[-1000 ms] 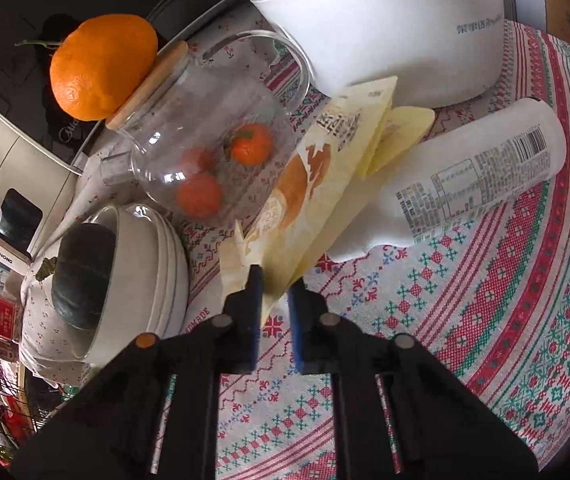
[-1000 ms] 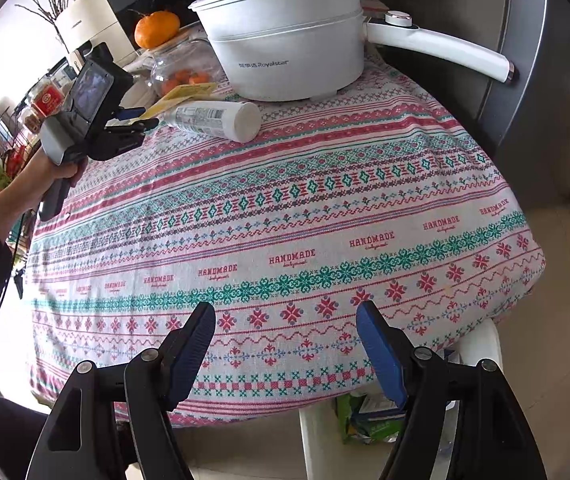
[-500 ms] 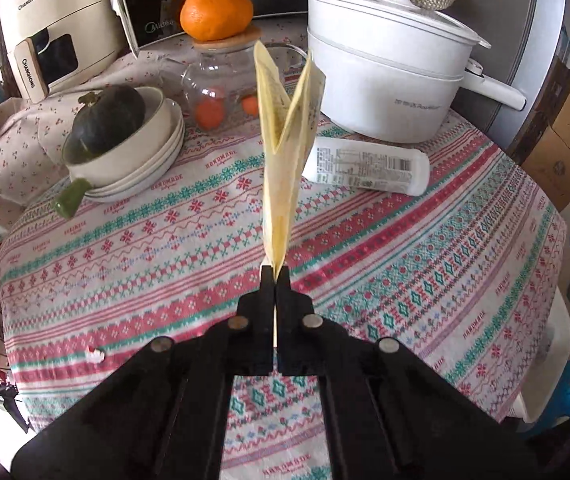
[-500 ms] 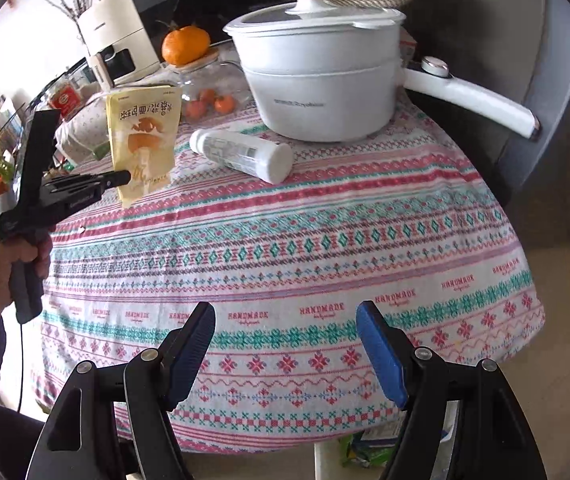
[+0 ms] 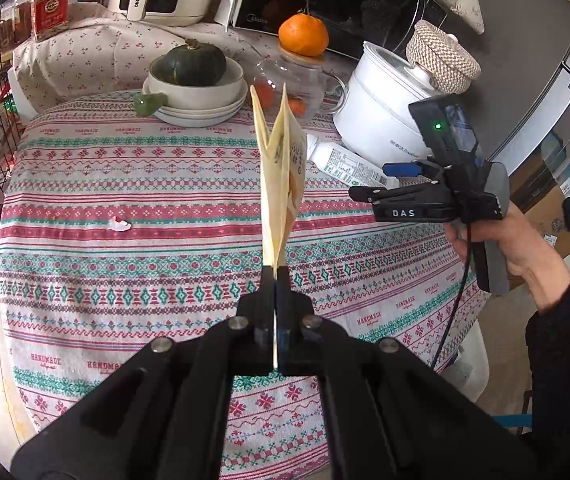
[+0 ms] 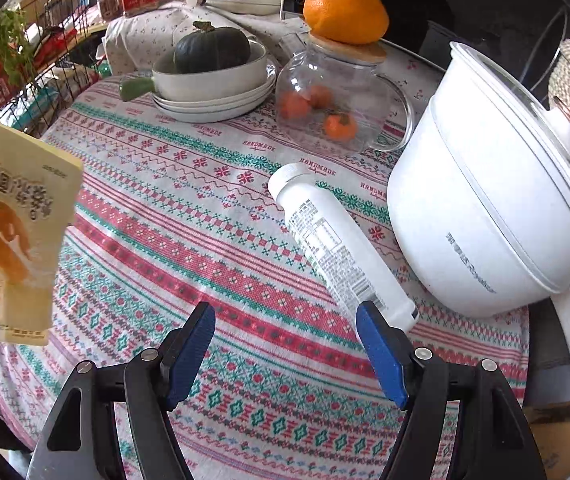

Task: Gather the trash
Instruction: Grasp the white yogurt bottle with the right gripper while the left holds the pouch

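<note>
Clamping a yellow snack wrapper (image 5: pixel 279 172) by its bottom edge, the left gripper (image 5: pixel 275 280) holds the empty packet upright above the patterned tablecloth (image 5: pixel 125 264), clear of the surface and on the near side of the white pot (image 6: pixel 493 208). Its jaws are pressed tight on the thin foil, so the first piece of rubbish appears secured. The right gripper (image 6: pixel 285 344), carried in a person's hand (image 5: pixel 513 236), hangs with its blue pads (image 6: pixel 189 352) spread wide and nothing between them, just short of the white plastic bottle (image 6: pixel 337 240) that lies on its side against the foot of the pot. That bottle looks like the next item to go and is not yet gripped. A small red-and-white scrap (image 5: pixel 119 223) also remains on the cloth, well to the left of the pot. No bin is visible in either view, so where the wrapper will be dropped cannot be told. By this reckoning the job is in its early part: one piece lifted, none disposed of, at least two left.
</note>
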The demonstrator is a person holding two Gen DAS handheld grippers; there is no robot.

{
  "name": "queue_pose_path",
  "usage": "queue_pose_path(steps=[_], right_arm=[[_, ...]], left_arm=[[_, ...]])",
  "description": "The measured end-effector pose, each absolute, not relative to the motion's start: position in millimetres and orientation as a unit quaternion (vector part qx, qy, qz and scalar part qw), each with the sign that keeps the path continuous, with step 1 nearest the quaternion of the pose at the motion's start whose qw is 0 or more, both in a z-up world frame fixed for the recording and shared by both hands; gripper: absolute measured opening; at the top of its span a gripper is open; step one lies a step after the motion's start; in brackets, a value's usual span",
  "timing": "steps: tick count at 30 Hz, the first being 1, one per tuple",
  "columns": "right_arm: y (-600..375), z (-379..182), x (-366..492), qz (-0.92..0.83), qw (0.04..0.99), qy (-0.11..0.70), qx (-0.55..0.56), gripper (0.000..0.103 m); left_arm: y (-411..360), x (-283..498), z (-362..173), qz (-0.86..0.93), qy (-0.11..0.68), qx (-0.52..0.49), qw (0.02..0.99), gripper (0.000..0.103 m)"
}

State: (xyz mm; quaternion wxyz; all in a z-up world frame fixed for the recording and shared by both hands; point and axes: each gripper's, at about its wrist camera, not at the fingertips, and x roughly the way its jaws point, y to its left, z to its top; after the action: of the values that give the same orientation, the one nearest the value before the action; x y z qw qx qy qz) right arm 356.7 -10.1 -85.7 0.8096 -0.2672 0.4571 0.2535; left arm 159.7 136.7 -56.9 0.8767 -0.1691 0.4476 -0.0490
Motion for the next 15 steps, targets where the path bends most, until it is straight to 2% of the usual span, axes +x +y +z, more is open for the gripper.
queue_pose_path(steps=[3, 4, 7, 10, 12, 15], right_arm=[[5, -104, 378, 0.243, 0.799, 0.462, -0.298, 0.072], [8, -107, 383, 0.233, 0.805, 0.449, -0.312, 0.075], [14, -116, 397, 0.220, 0.806, 0.439, -0.331, 0.075], [20, -133, 409, 0.205, 0.791, 0.450, -0.361, 0.071], [19, -143, 408, 0.197, 0.785, 0.447, -0.381, 0.058], [18, -143, 398, 0.206, 0.788, 0.456, -0.359, 0.050]], left_arm=[[148, 163, -58, -0.045, 0.446, -0.183, 0.875, 0.001], [151, 165, -60, -0.040, 0.448, -0.186, 0.874, 0.001], [164, 167, -64, -0.029, 0.450, -0.202, 0.870, 0.001], [170, 166, -64, -0.024, 0.448, -0.209, 0.869, 0.001], [170, 164, -62, -0.025, 0.445, -0.206, 0.871, 0.001], [171, 162, -61, -0.026, 0.445, -0.206, 0.871, 0.001]])
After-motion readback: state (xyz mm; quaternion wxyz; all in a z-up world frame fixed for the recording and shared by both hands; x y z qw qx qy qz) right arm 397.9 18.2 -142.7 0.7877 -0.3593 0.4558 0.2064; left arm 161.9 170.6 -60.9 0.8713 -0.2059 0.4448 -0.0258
